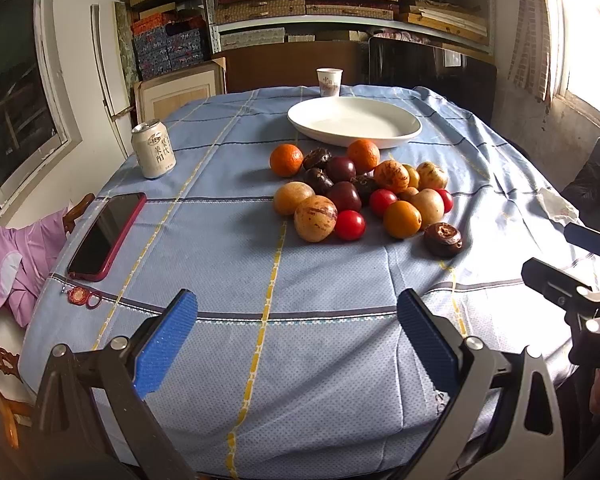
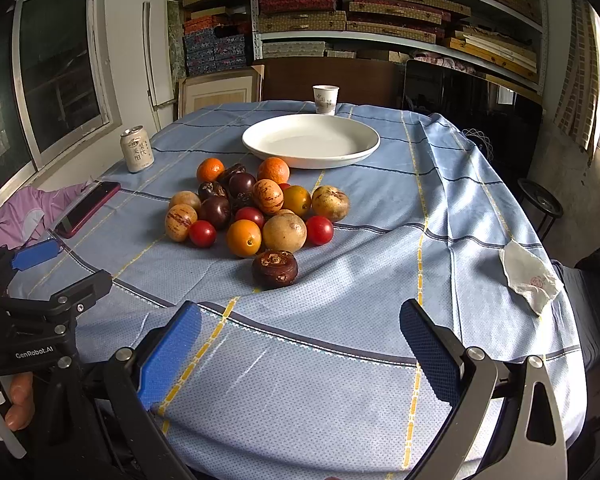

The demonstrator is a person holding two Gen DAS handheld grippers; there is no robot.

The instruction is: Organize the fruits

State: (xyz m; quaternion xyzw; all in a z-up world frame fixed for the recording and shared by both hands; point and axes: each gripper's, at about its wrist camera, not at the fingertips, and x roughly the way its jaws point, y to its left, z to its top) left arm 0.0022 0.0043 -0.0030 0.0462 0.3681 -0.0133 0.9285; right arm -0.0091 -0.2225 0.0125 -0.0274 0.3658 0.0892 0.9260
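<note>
Both hand-held grippers, left (image 1: 296,336) and right (image 2: 300,344), wide open, empty; fruit pile (image 2: 256,212) well ahead

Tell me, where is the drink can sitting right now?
The drink can stands upright near the table's left edge in both views, left of the fruit pile and beyond the red phone.

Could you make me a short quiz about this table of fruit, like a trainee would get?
1. True or false: the white plate already holds fruit.
2. Which stands nearer the phone: A) drink can B) paper cup?
3. Fill in: both the left hand-held gripper and right hand-held gripper are ____.

Key: 1 false; 2 A; 3 open.
</note>
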